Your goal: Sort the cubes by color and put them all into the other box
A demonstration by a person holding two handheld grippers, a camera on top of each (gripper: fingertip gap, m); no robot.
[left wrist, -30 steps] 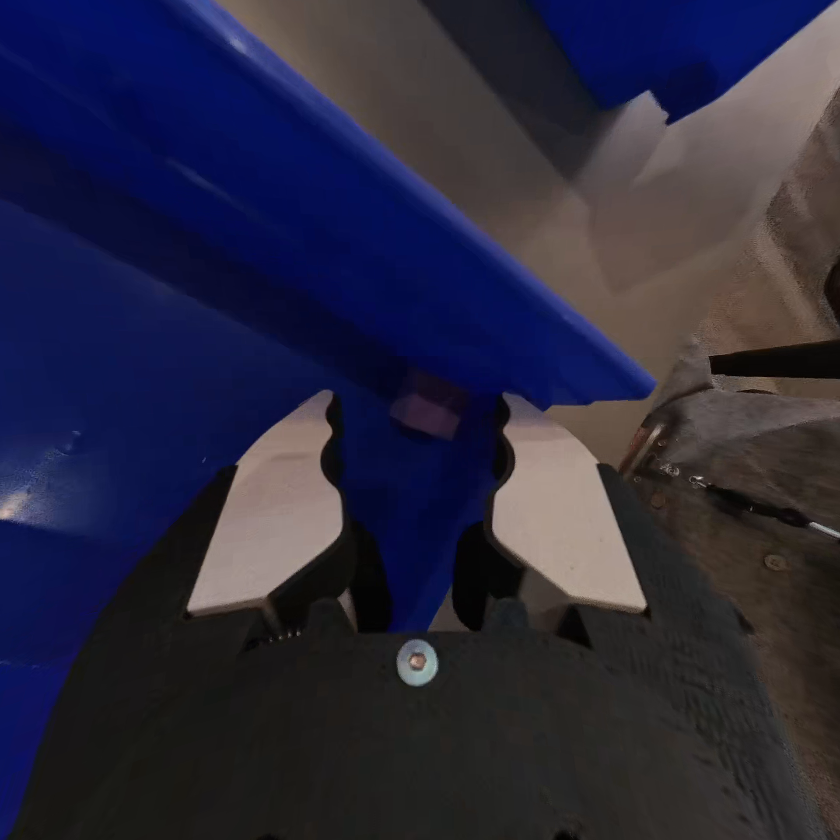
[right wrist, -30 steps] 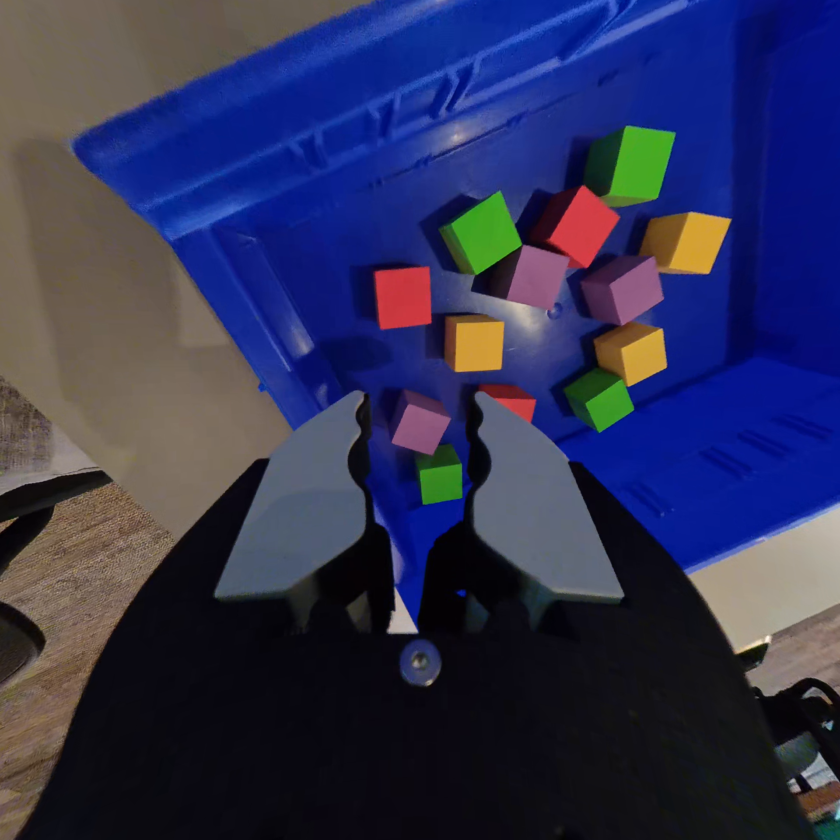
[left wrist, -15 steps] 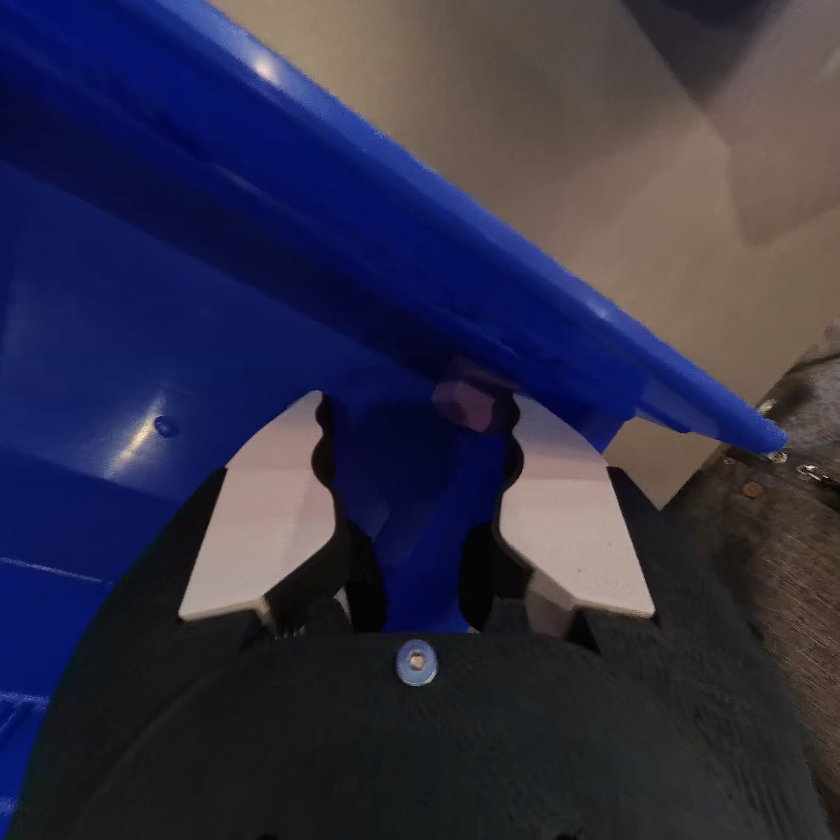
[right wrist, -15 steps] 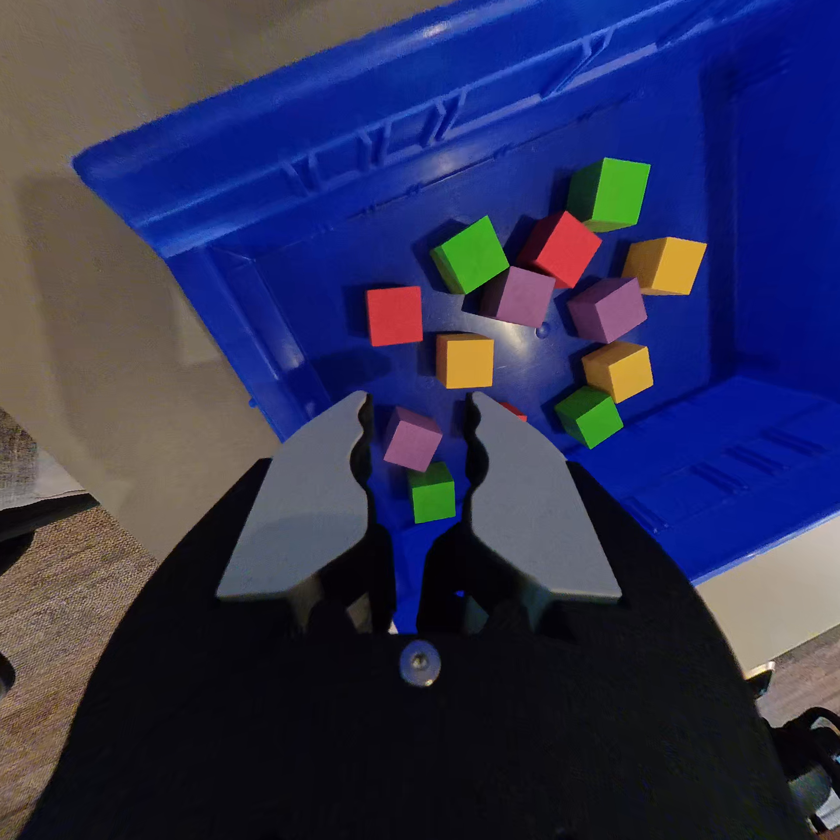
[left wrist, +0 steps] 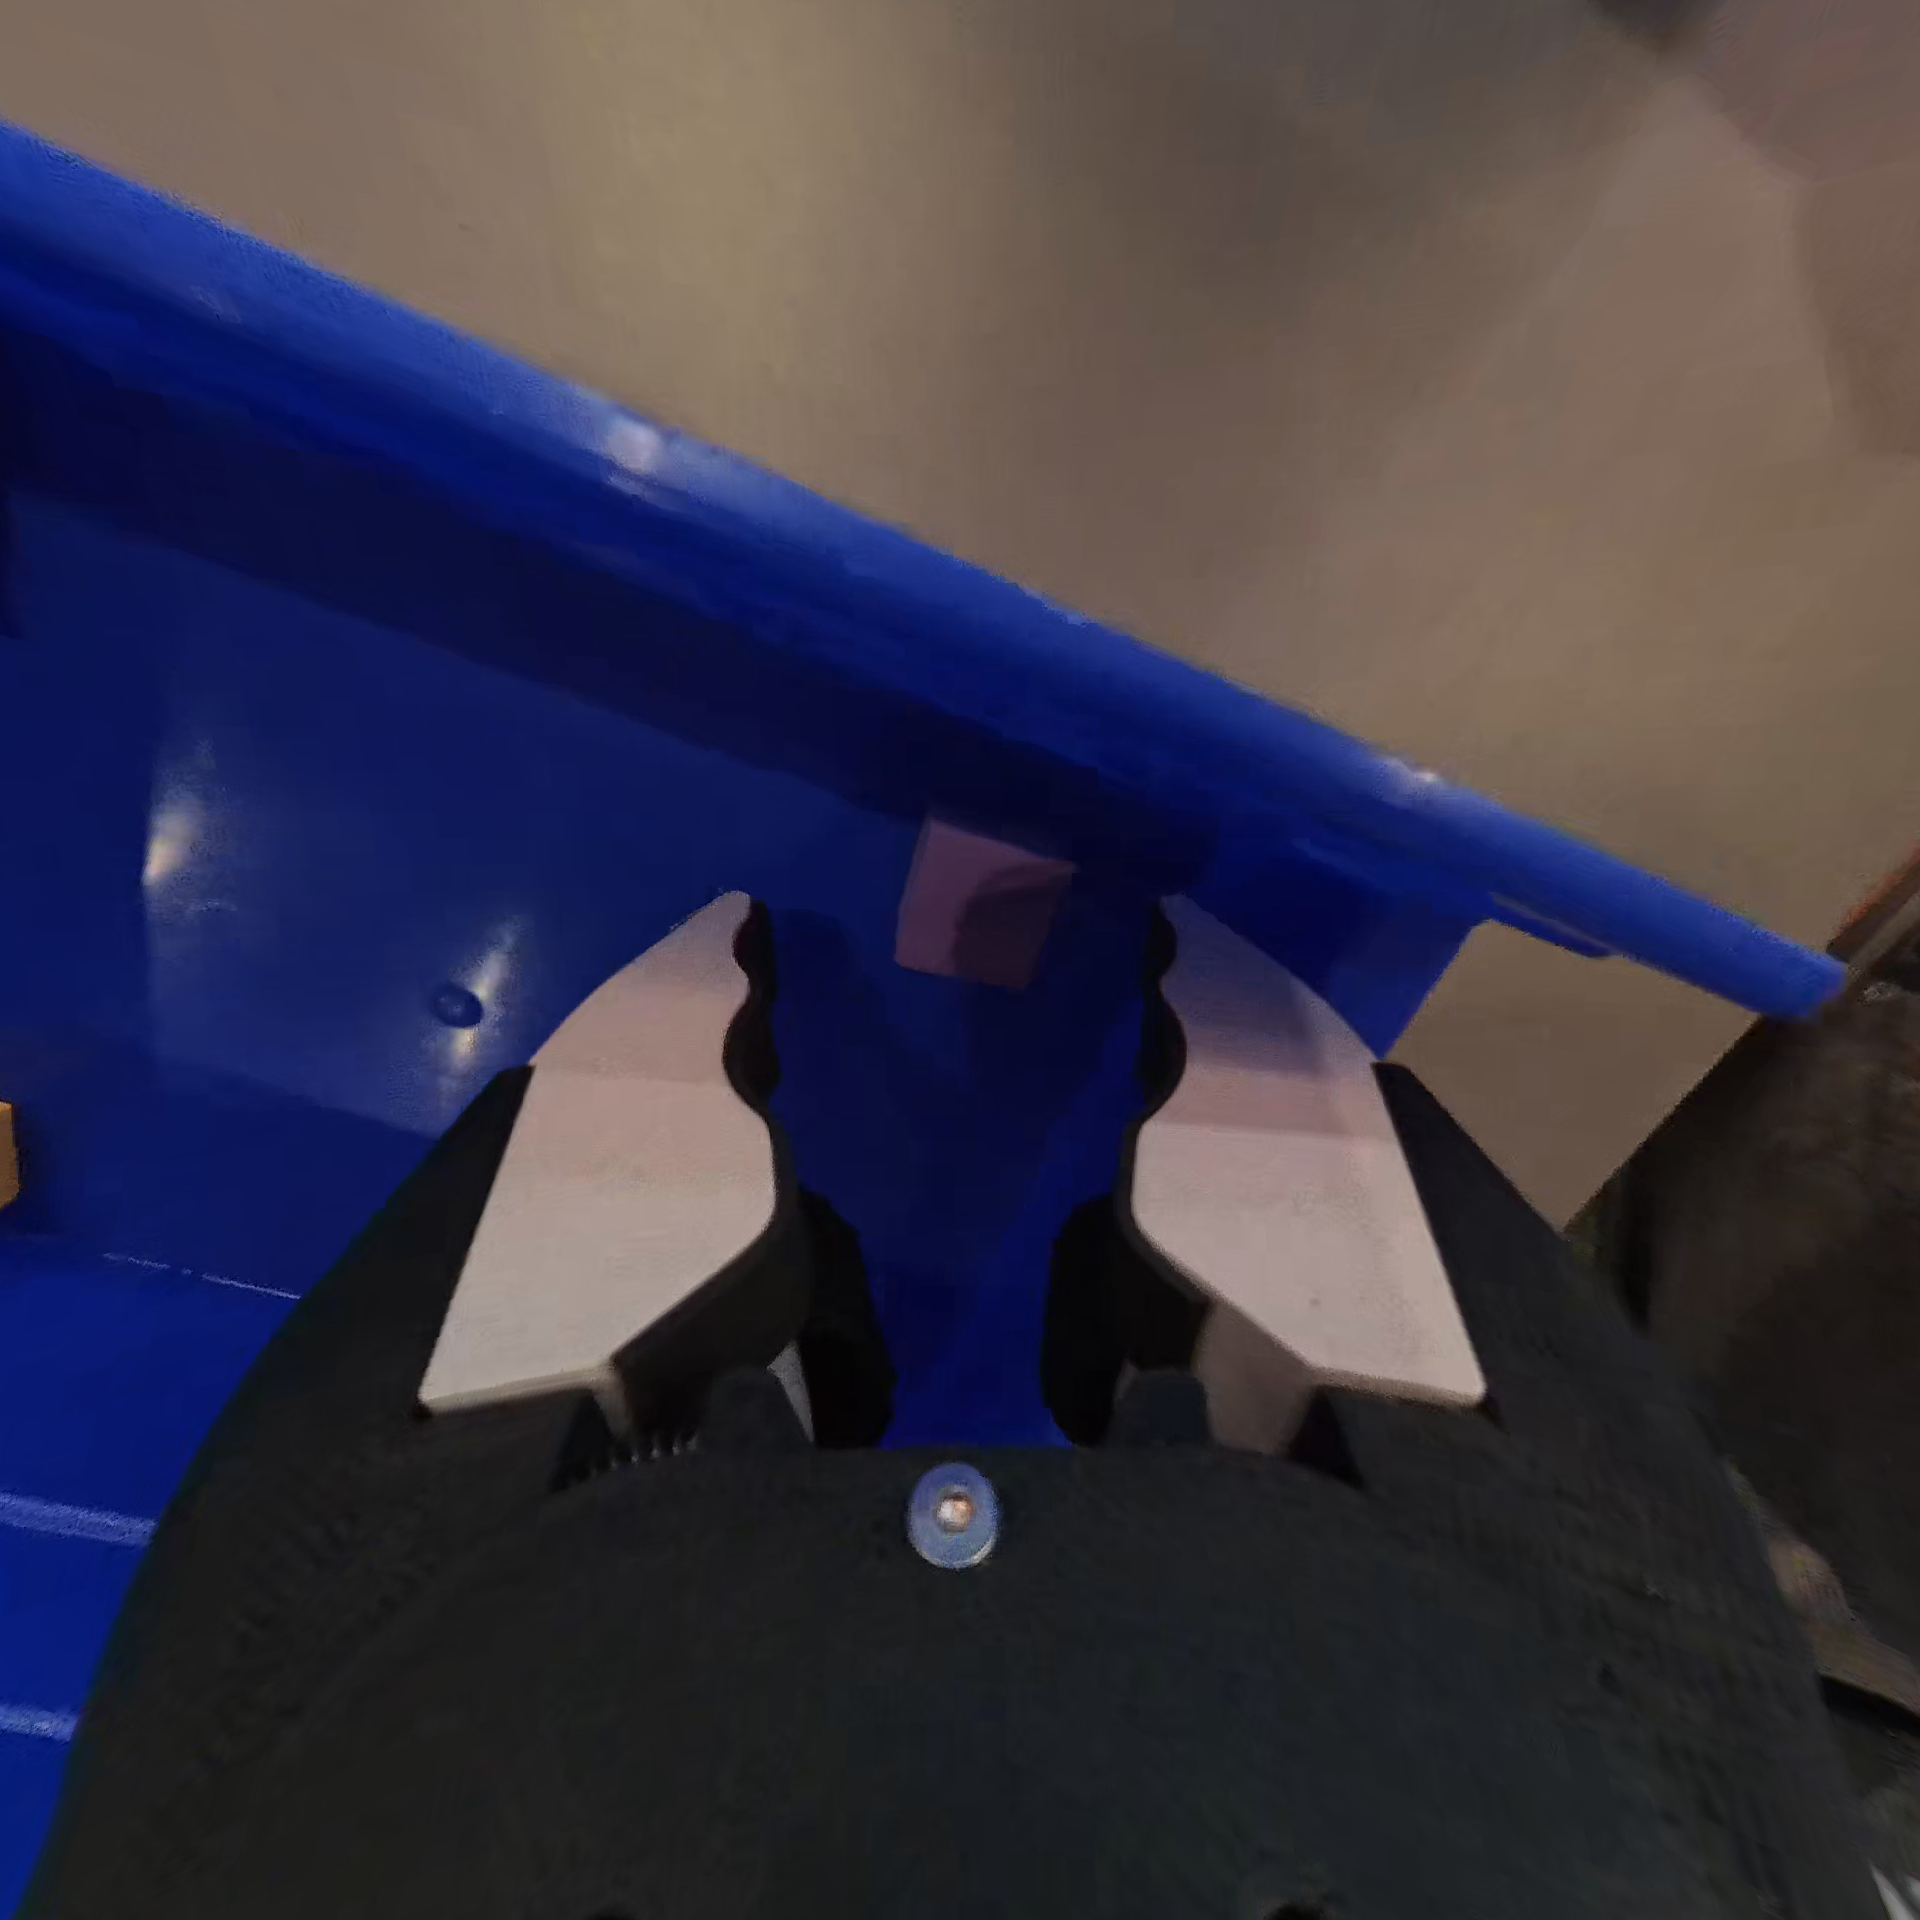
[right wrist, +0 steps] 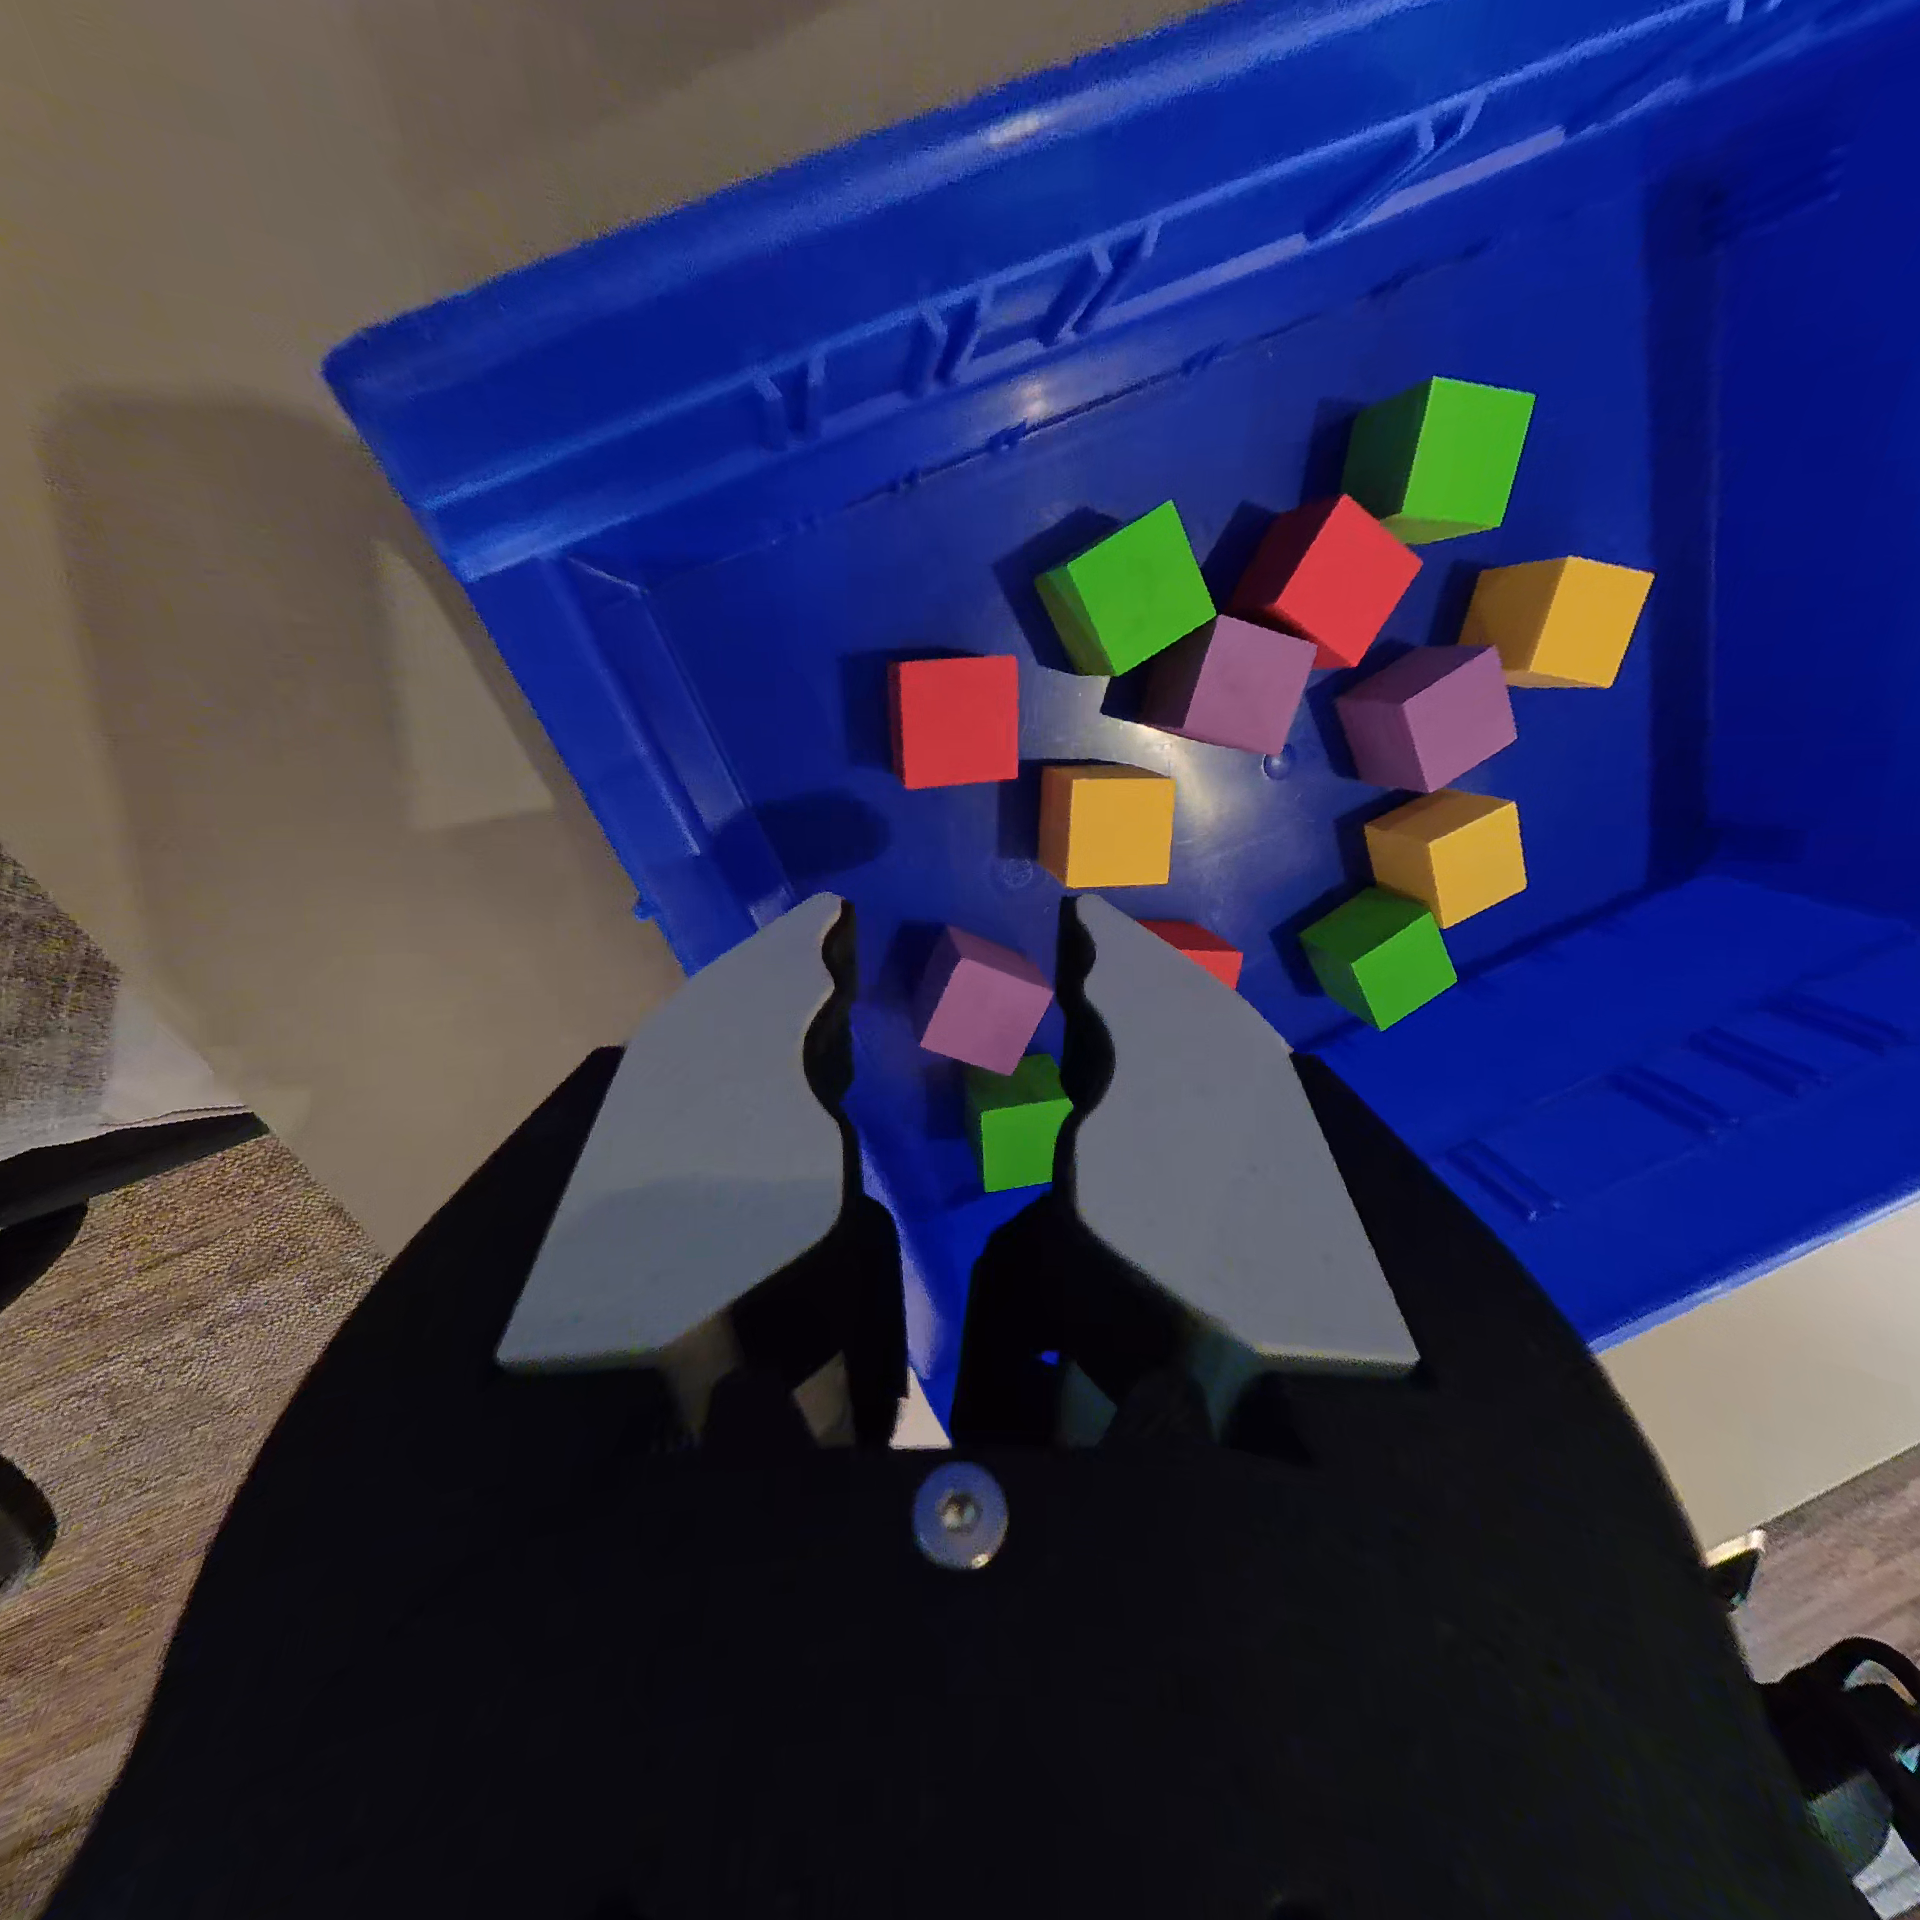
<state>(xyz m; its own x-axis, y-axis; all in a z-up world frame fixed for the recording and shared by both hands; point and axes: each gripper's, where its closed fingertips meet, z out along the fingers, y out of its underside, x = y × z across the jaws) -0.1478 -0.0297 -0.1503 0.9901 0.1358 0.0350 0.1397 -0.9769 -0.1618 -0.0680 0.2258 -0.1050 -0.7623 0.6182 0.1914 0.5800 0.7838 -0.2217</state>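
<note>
Both my tongs gape empty over the blue bin (right wrist: 727, 343): right tongs (right wrist: 956, 925) frame a purple cube (right wrist: 982, 1003) just beyond the tips, left tongs (left wrist: 951, 914) face another purple cube (left wrist: 966, 904) by the wall.

Purple cube (left wrist: 977, 914) just beyond parted jaws (inside blue bin (left wrist: 935, 665))

we hold both grippers forward with their jaws parted. the left gripper (left wrist: 951, 914) spreads its pale fingers (left wrist: 623, 1174) wide, nothing between them. the right gripper (right wrist: 956, 920) keeps its grey fingers (right wrist: 1195, 1164) closer together, also grasping nothing.
</note>
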